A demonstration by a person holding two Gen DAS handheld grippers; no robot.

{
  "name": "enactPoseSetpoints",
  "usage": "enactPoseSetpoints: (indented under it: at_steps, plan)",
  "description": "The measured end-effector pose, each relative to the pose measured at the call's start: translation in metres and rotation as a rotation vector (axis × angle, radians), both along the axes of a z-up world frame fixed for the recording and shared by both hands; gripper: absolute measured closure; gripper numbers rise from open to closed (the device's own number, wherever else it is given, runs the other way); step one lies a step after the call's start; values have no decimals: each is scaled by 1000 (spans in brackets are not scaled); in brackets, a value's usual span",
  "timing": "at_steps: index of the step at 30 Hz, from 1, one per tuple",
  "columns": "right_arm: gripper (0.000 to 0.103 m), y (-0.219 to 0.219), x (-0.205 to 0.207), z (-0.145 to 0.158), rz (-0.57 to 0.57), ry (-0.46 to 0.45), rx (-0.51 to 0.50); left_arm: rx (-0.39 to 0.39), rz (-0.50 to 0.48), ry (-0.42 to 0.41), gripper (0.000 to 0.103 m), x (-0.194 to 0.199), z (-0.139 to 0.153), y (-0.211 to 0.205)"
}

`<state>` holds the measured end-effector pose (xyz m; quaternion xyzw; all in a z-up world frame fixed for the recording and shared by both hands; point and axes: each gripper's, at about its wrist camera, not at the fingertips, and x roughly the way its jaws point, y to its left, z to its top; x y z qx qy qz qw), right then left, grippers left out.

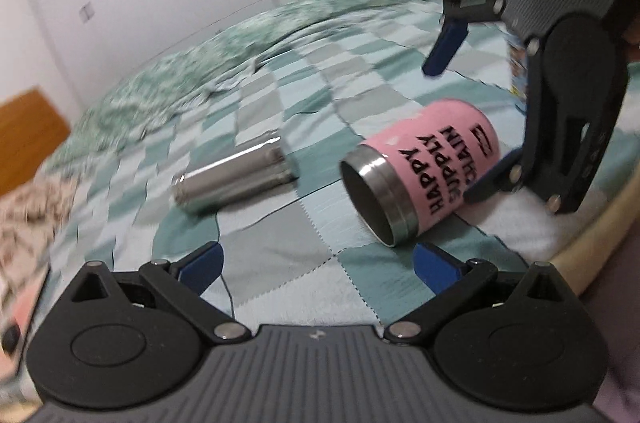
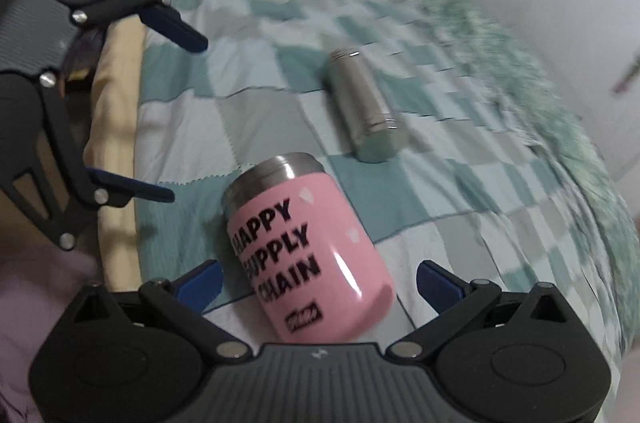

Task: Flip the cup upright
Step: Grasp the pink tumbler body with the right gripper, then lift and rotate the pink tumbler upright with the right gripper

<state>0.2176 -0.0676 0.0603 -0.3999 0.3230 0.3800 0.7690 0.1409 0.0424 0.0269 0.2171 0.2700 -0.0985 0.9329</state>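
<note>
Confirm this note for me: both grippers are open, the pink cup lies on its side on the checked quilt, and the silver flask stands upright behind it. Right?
Not quite. The silver flask is not upright; it lies on its side, as the right wrist view shows. The rest holds: the pink cup lies on its side on the checked quilt, and the left gripper and right gripper are both open.

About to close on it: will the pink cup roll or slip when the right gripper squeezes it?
Likely to roll: the pink cup lies on its side on the soft quilt, a round body. Its glossy wall shows a highlight, so it may slip between the fingers of the open right gripper. The steel rim suggests a stiff body.
</note>
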Motion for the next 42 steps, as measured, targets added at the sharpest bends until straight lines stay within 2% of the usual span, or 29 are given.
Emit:
enactPoseSetpoints:
  at_steps: [5, 7, 10, 12, 16, 19, 26, 33, 39, 42]
  plan:
    - [1, 22, 23, -11, 63, 89, -119, -51, 29, 24, 0, 0, -1, 8]
    - [9, 27, 30, -17, 72, 137, -151, -62, 43, 32, 0, -2, -3, 12]
    - [9, 29, 34, -24, 72, 147, -183, -84, 57, 39, 0, -4, -8, 15]
    - [12, 31, 38, -25, 55, 158, -186, -90, 61, 41, 0, -4, -10, 17]
    - [13, 26, 47, -19, -33, 250, -129, -104, 69, 45, 0, -1, -12, 19]
    - [13, 14, 46, -16, -156, 310, -38, -114, 71, 39, 0, -3, -11, 21]
    - [15, -45, 36, -15, -626, 488, 274, -145, 34, 29, 0, -8, -9, 22]
    - [15, -94, 14, -30, -1002, 618, 605, -170, 0, 27, 0, -11, -5, 17]
    - [15, -116, -6, -47, -1202, 641, 862, -183, -1, 44, 0, -14, -6, 14]
    - [15, -116, -8, -51, -1225, 626, 890, -186, -3, 41, 0, -15, -4, 13]
